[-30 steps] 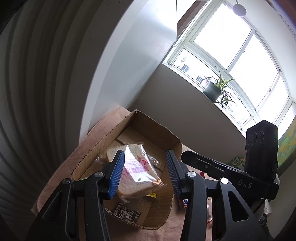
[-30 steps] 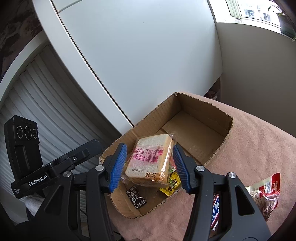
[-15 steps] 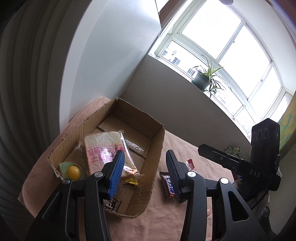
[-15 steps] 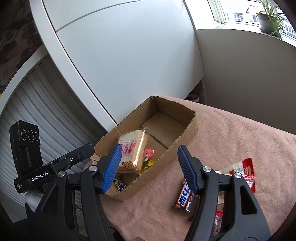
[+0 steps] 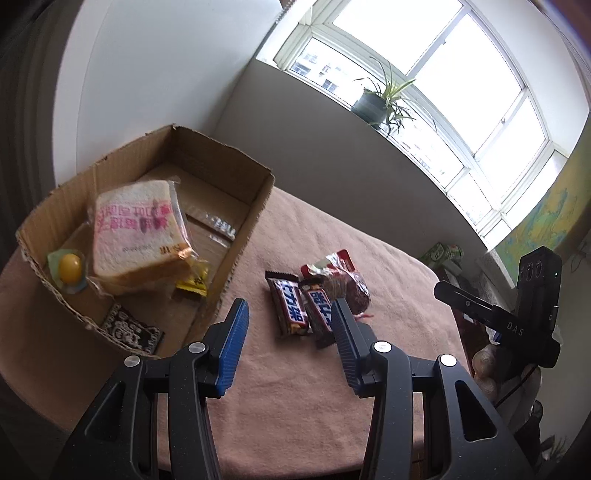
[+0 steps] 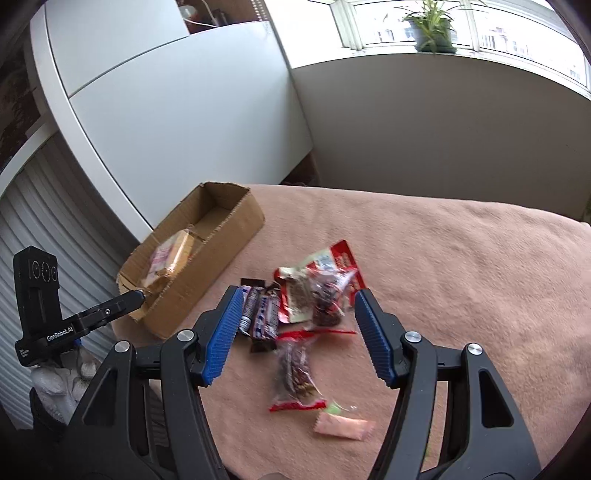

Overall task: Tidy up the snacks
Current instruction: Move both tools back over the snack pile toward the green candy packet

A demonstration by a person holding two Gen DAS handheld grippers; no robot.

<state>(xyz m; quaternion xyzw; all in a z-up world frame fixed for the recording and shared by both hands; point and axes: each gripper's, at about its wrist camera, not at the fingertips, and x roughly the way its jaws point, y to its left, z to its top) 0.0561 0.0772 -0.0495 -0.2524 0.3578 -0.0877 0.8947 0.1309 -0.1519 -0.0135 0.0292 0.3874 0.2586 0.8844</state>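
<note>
A cardboard box (image 5: 240, 229) stands at the left of the pink cloth. In it lie a wrapped bread slice packet (image 5: 136, 236), a yellow jelly cup (image 5: 70, 267), a yellow sachet (image 5: 192, 284) and a black patterned packet (image 5: 131, 330). Right of the box lie two chocolate bars (image 5: 290, 306) and a red bag of nuts (image 5: 340, 277). My left gripper (image 5: 290, 310) hangs open above the bars, holding nothing. My right gripper (image 6: 299, 299) is open over the bars (image 6: 264, 314), the red bag (image 6: 321, 284) and a clear red-ended packet (image 6: 295, 369).
A pink wrapped sweet (image 6: 341, 430) lies near the cloth's front edge. The box (image 6: 221, 243) sits by a white cabinet (image 6: 184, 129). A potted plant (image 6: 430, 26) stands on the windowsill behind a grey wall. The left gripper's body (image 6: 37, 306) shows at the left edge.
A second ago the bread packet was between both grippers' jaws above the box; now it lies in the box. Both grippers have swung right, away from the box, over the loose snacks. The right jaws widened.
</note>
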